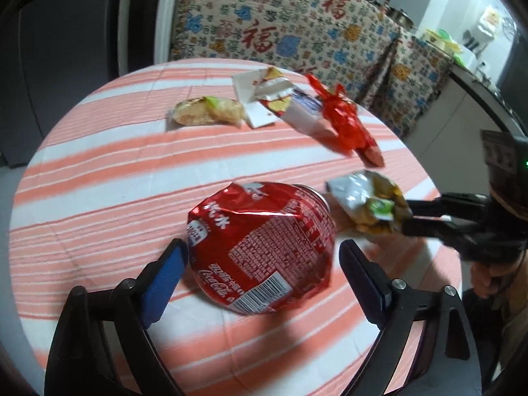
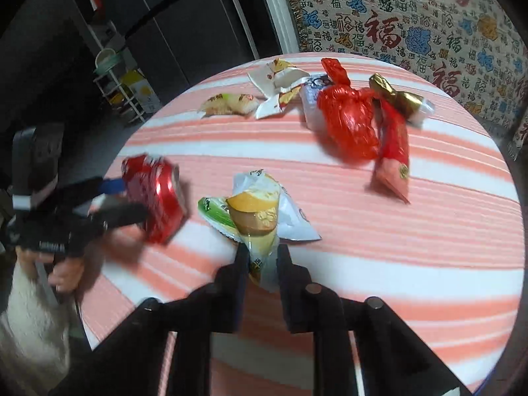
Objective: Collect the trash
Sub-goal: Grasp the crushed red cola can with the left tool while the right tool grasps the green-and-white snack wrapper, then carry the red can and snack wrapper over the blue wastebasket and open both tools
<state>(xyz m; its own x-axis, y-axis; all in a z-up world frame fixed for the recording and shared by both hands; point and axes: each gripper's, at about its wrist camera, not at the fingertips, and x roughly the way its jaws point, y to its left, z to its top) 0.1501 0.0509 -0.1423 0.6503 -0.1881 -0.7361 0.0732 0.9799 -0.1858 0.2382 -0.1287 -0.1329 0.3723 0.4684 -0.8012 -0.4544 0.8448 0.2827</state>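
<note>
A crushed red cola can (image 1: 260, 247) lies on the pink-striped round table (image 1: 99, 171). My left gripper (image 1: 264, 246) stands open around it: the blue pad is at the can's left side, and a narrow gap shows at the other finger. In the right wrist view the can (image 2: 155, 198) sits at that gripper's tips. My right gripper (image 2: 264, 252) is shut on the lower end of a crumpled yellow, green and white snack wrapper (image 2: 257, 214). In the left wrist view that wrapper (image 1: 369, 204) sticks out of the right gripper's fingers (image 1: 425, 204).
Further back on the table lie a sealed pastry pack (image 1: 208, 112), a torn white and red carton (image 1: 264, 95), a knotted red plastic bag (image 2: 346, 122), a red sachet (image 2: 392, 165) and a gold wrapper (image 2: 399, 97). A patterned cloth (image 2: 412, 33) hangs behind. A shelf rack (image 2: 122, 89) stands to the left.
</note>
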